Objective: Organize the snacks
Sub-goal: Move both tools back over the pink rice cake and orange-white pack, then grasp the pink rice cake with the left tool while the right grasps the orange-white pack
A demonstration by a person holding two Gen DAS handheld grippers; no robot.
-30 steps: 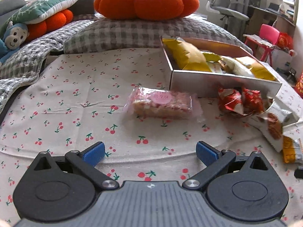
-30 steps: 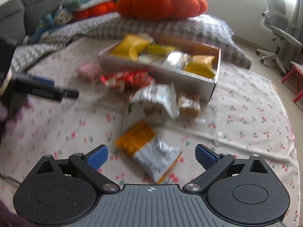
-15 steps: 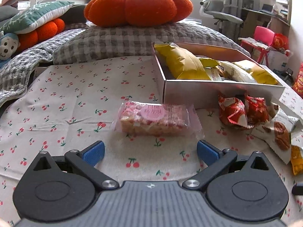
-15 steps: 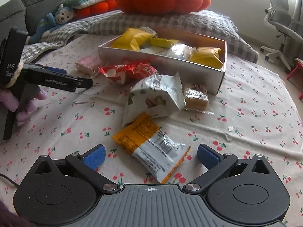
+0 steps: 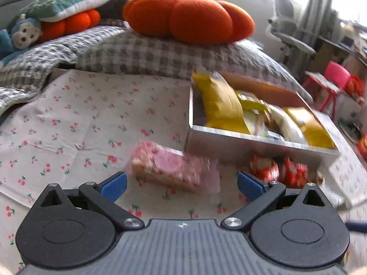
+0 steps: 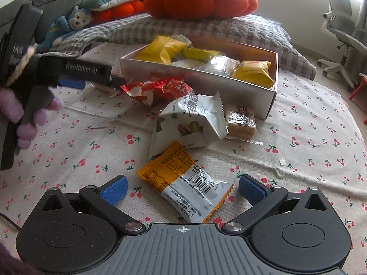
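Note:
A pink-wrapped snack bar [image 5: 167,169] lies on the cherry-print cloth, just ahead of my open left gripper [image 5: 182,183] and between the lines of its blue pads. It sits beside the near-left corner of the open cardboard box [image 5: 252,137], which holds several yellow and white packets. My right gripper [image 6: 182,189] is open low over an orange-and-white packet [image 6: 185,185], whose near end lies between the fingers. Beyond it lie a white nut bag [image 6: 190,123], a cracker pack [image 6: 240,121] and red packets [image 6: 158,89].
A checked pillow [image 5: 160,55] with an orange pumpkin cushion [image 5: 190,16] lies behind the box. A toy monkey [image 6: 75,23] and more cushions are at the far left. A hand [image 6: 27,123] holds the left tool. An office chair [image 6: 339,23] stands off the bed at right.
My left gripper has moved forward to the pink bar, which is now just ahead of the pads. My right gripper has closed in on the orange-and-white packet. Both have stayed open.

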